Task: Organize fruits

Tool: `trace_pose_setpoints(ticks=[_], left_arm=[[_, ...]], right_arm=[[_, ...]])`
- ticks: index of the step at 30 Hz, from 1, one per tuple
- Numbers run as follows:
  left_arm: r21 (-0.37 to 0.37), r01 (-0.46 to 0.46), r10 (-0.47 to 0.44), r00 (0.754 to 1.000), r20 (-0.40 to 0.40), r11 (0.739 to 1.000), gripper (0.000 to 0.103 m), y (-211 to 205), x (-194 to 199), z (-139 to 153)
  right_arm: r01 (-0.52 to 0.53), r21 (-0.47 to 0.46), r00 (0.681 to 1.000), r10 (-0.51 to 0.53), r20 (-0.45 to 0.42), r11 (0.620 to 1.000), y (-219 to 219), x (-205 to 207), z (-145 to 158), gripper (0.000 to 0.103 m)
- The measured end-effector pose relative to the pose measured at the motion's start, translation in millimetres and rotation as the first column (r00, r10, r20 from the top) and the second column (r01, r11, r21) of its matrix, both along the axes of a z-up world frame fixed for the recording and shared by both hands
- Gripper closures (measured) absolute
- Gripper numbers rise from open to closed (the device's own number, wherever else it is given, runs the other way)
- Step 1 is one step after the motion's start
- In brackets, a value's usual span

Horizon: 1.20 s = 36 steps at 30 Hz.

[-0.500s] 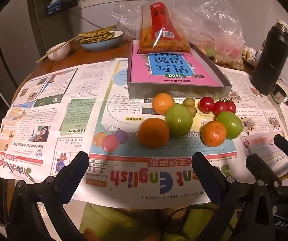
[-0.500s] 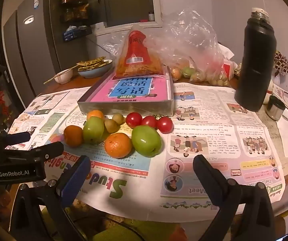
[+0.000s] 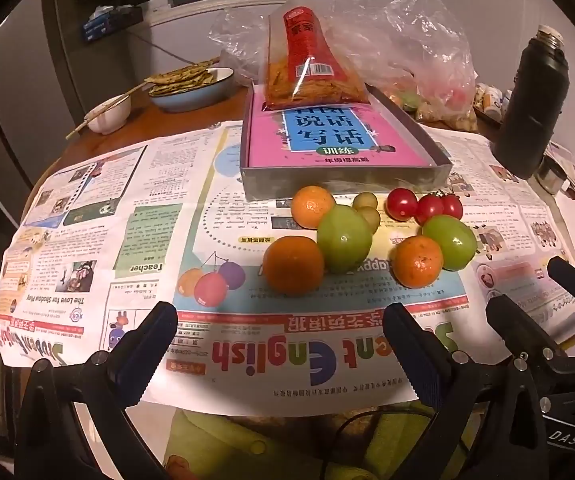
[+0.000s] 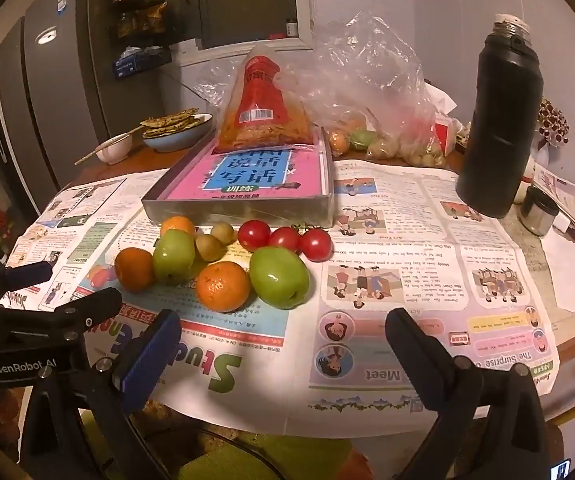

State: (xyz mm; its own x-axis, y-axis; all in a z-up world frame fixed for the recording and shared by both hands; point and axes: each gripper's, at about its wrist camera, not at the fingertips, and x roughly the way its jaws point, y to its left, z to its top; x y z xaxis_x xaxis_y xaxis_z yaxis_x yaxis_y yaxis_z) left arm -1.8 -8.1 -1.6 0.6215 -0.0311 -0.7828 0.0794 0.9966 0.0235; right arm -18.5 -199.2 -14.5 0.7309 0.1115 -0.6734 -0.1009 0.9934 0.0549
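**Left wrist view: fruit heaped at the tray's front, both tongs open and empty**

Left wrist view: left tongs (image 3: pixel 279 334) spread wide over the near edge of the newspaper (image 3: pixel 87 216), holding nothing. Right wrist view: right tongs (image 4: pixel 283 338) likewise spread wide and empty, hanging short of the fruit.

Fruit mixed in one cluster just in front of the grey tray (image 3: pixel 343 182): dark orange (image 3: pixel 293 264) nearest on the left, touching a green apple (image 3: pixel 344 238); second orange (image 3: pixel 312 206) behind, close to the tray wall; third orange (image 4: pixel 223 286) beside the other green apple (image 4: pixel 279 276); three cherry tomatoes (image 4: pixel 285 240) in a row; two small green fruits (image 3: pixel 367 208) tucked in the middle. Tray already filled with a pink book (image 3: pixel 327 140) and a snack bag (image 3: pixel 311 60). Black flask (image 4: pixel 499 128) well apart at the right.

Likely step: first pick, nothing sorted yet. Best to start with an outer piece, such as the dark orange or the right-hand apple, rather than reaching into the pile. Close around the widest part, gently, since round fruit rolls and neighbours touch. Lift straight up before moving sideways. Tomatoes last, with light pressure.
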Motion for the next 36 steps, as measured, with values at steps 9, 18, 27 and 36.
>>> trace_pose_setpoints(ticks=[9,18,27,36], left_arm=[[0.013,0.004,-0.004,1.0,-0.007,1.0,0.001,-3.3,0.2,-2.2],[0.016,0.019,-0.019,1.0,-0.017,1.0,0.001,-5.9,1.5,-3.2],[0.015,0.024,-0.024,1.0,-0.015,1.0,0.001,-6.7,1.5,-3.4],[0.012,0.029,-0.029,1.0,-0.012,0.999,0.001,-6.9,1.1,-6.4]], right_arm=[[0.009,-0.001,1.0,-0.009,-0.003,1.0,-4.2,-0.2,2.0,0.0],[0.012,-0.008,1.0,-0.012,-0.012,1.0,-4.4,1.0,1.4,0.0],[0.008,-0.003,1.0,-0.008,-0.017,1.0,-3.2,1.1,0.2,0.0],[0.006,-0.001,1.0,-0.006,-0.023,1.0,-2.0,2.3,-1.7,0.0]])
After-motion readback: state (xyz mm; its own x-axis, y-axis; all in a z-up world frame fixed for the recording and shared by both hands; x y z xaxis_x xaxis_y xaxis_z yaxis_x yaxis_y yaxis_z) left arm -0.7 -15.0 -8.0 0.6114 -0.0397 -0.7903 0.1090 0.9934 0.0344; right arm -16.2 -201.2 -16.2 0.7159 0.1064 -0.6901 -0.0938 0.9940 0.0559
